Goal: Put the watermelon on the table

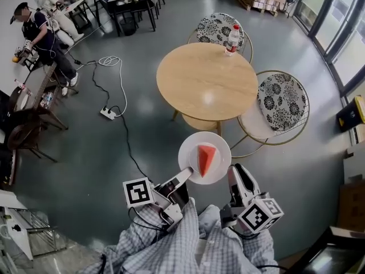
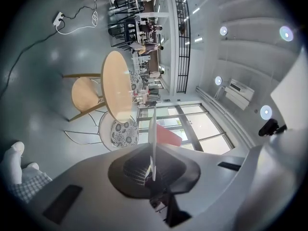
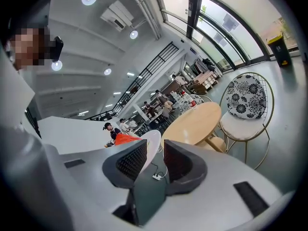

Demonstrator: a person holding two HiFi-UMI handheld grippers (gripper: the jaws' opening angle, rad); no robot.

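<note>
A red wedge of watermelon (image 1: 206,158) lies on a small white plate (image 1: 191,153), held in the air in front of the round wooden table (image 1: 199,79). My left gripper (image 1: 185,176) is shut on the plate's near-left rim. In the left gripper view the plate (image 2: 153,143) runs edge-on between the jaws, with the watermelon (image 2: 168,134) to its right. My right gripper (image 1: 238,173) hangs just right of the plate, its jaws apart and empty. In the right gripper view (image 3: 155,153) the plate (image 3: 153,141) and watermelon (image 3: 126,139) show beyond the left jaw.
A bottle with a red label (image 1: 232,40) stands at the table's far edge. Two wire chairs with patterned cushions (image 1: 282,101) (image 1: 219,28) flank the table. A power strip and cable (image 1: 108,113) lie on the floor to the left. A seated person (image 1: 43,36) is at far left.
</note>
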